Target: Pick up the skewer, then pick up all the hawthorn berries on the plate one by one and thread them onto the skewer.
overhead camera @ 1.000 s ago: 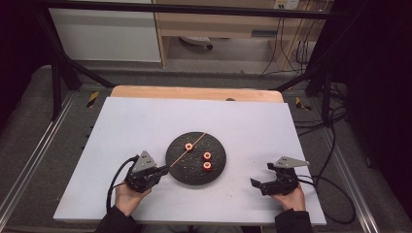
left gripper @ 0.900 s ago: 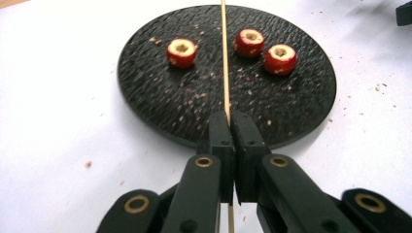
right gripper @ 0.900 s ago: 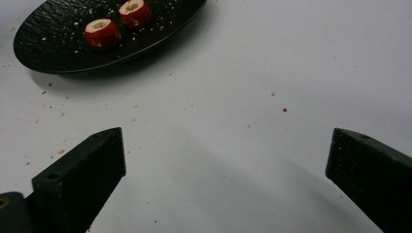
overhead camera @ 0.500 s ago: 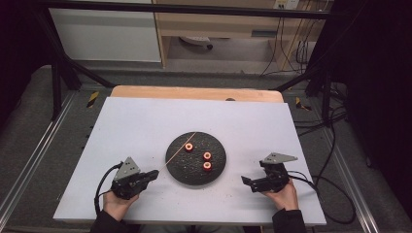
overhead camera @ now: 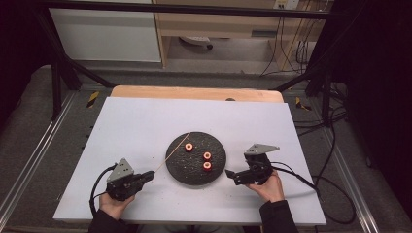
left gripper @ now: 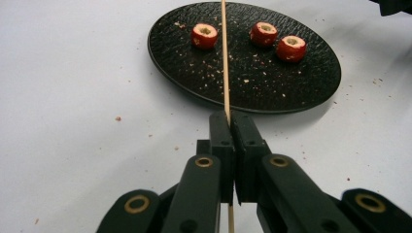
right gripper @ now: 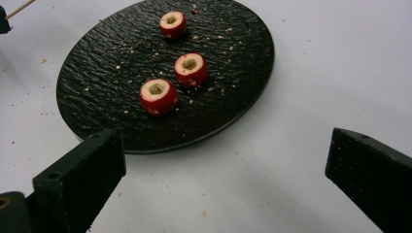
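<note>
Holding a thin wooden skewer, the left gripper has its jaws pinched fully shut on the stick near its back end, so most of it pokes out over the black plate toward about 1 o'clock. Three cored red fruit pieces sit on that plate; the nearest to the right gripper is the one at the plate's 5 o'clock. That right gripper hangs wide open with nothing in it, just off the plate's 4 o'clock rim. My guess: the skewer is super light but whippy and could snap if levered, so gripping closer to the tip would steady it. The fruit looks soft and probably slippery, so squeeze gently across the red sides, not the hollow core.
</note>
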Demonstrator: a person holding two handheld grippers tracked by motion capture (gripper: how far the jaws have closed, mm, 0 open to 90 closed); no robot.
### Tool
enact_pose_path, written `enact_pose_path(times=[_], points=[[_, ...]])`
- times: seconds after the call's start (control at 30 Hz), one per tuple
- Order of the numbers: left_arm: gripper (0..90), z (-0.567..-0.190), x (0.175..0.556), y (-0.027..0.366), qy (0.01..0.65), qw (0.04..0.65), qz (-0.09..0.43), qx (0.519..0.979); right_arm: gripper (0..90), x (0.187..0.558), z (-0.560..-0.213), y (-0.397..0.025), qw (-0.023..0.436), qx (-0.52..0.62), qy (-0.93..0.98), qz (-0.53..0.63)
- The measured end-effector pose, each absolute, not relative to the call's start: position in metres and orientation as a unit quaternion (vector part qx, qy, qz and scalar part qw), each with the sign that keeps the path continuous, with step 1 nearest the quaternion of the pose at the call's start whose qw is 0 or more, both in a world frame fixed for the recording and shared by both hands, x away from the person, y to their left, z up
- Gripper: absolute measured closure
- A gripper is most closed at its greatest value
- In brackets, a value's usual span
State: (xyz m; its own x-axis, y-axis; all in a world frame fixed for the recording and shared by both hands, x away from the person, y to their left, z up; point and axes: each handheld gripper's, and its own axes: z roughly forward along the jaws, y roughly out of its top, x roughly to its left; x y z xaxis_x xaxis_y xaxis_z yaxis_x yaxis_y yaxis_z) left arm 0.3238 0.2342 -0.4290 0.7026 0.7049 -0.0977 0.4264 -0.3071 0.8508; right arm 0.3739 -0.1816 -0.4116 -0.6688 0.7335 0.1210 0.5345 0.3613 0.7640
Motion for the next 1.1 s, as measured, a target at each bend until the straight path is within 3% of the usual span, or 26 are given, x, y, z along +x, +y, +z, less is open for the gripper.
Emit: enact_pose_path(times=[0.67,1.1], points=[[88.2,-0.433,0.325,0.239,0.361,0.478,0.139,0.789,5.8,0.401,-0.400,-0.122,0.087,0.381,0.856,0.339],[88.1,-0.433,0.325,0.239,0.359,0.476,0.143,0.790,25.3,0.415,-0.401,-0.092,0.057,0.369,0.878,0.300]])
